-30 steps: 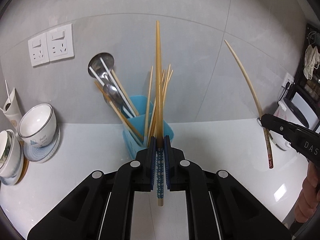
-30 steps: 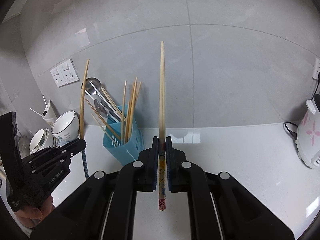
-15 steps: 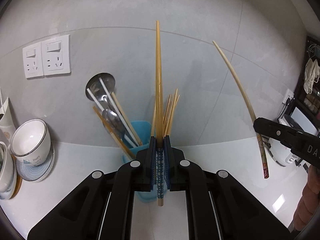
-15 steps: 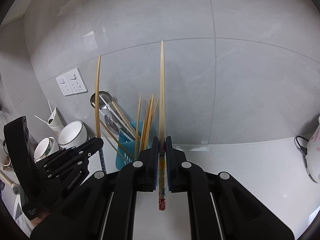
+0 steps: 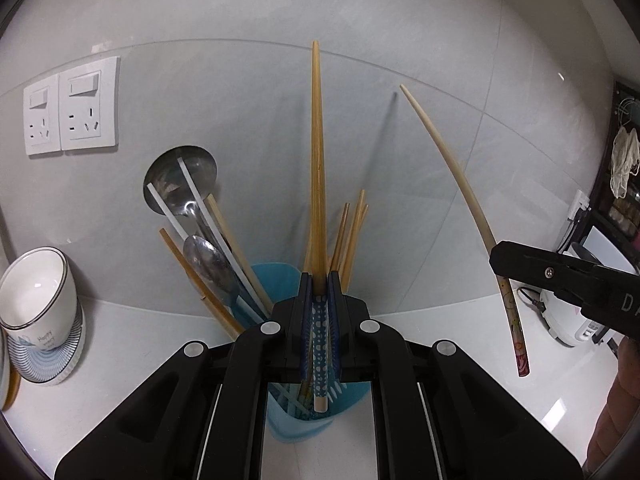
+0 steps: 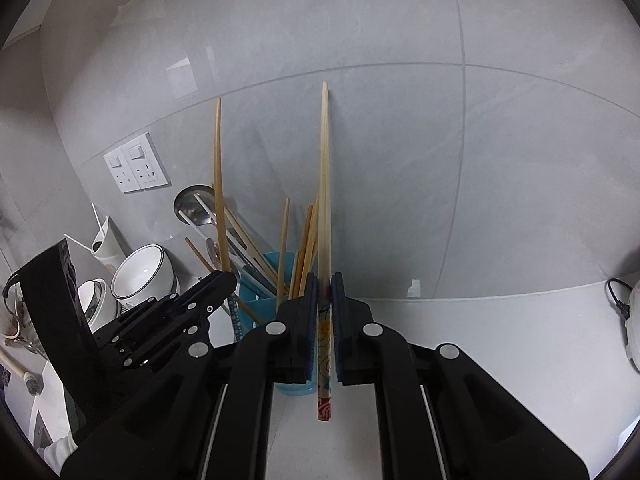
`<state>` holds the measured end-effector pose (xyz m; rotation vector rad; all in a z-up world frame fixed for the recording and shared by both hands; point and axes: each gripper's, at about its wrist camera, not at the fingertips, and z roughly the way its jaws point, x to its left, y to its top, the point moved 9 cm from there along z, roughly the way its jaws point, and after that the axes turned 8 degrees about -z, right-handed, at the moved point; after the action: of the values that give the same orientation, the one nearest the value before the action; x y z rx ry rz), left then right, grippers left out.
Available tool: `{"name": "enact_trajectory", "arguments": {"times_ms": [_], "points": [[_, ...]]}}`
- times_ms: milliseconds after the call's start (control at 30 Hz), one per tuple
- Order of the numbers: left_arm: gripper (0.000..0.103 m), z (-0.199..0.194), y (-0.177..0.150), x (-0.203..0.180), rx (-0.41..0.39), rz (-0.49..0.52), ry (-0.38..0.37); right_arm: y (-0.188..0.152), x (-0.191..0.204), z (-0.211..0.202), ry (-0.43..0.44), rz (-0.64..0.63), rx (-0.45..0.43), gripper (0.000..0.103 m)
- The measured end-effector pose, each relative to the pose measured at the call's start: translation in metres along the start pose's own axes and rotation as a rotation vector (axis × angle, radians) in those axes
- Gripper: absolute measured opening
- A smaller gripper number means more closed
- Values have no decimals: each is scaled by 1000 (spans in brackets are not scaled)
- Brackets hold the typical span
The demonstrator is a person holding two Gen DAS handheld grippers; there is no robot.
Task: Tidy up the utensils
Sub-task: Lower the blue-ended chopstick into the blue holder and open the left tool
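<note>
My left gripper (image 5: pixel 320 280) is shut on a wooden chopstick (image 5: pixel 317 168) with a blue dotted handle, tip pointing up. It hangs right over the blue utensil holder (image 5: pixel 280 276), which holds several chopsticks, a ladle (image 5: pixel 180 176) and a spoon. To the right, my right gripper (image 5: pixel 500 258) grips a pale chopstick (image 5: pixel 460 184). In the right wrist view, my right gripper (image 6: pixel 324 280) is shut on that pale chopstick (image 6: pixel 324 200) with a red and yellow patterned handle, just right of the blue holder (image 6: pixel 272 264). My left gripper (image 6: pixel 226 280) holds its chopstick (image 6: pixel 219 180) upright at the holder's left side.
White bowls (image 5: pixel 36 280) on stacked plates stand left of the holder on the white counter. Wall sockets (image 5: pixel 72 110) sit on the grey tiled wall behind. A white appliance (image 6: pixel 632 328) with a cord stands at the far right. A hand (image 5: pixel 616 412) shows at the right edge.
Both grippers have come closer to the blue holder with their chopsticks. The holder now lies under my left gripper's fingers, and the wall looms nearer in both views.
</note>
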<state>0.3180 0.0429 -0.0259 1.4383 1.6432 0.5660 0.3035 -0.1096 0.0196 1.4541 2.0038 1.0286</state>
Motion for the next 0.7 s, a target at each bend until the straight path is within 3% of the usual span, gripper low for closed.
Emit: {"name": "enact_trajectory", "arguments": {"times_ms": [400,433,533,633,700], "points": [[8,30,-14,11,46,-4,47,-4,6,31,23,7,48,6],[14,30,-14,12,46,-9,51,-4,7,34,26,7,52,6],[57,25,-12,19,35,-23,80,-3,11,41,40,11,64,6],[60,17,-14,26,55,-19,94,-1,16,47,50,14,70,6],[68,12,-14,26,65,1,108,0,19,53,61,16,75,6]]}}
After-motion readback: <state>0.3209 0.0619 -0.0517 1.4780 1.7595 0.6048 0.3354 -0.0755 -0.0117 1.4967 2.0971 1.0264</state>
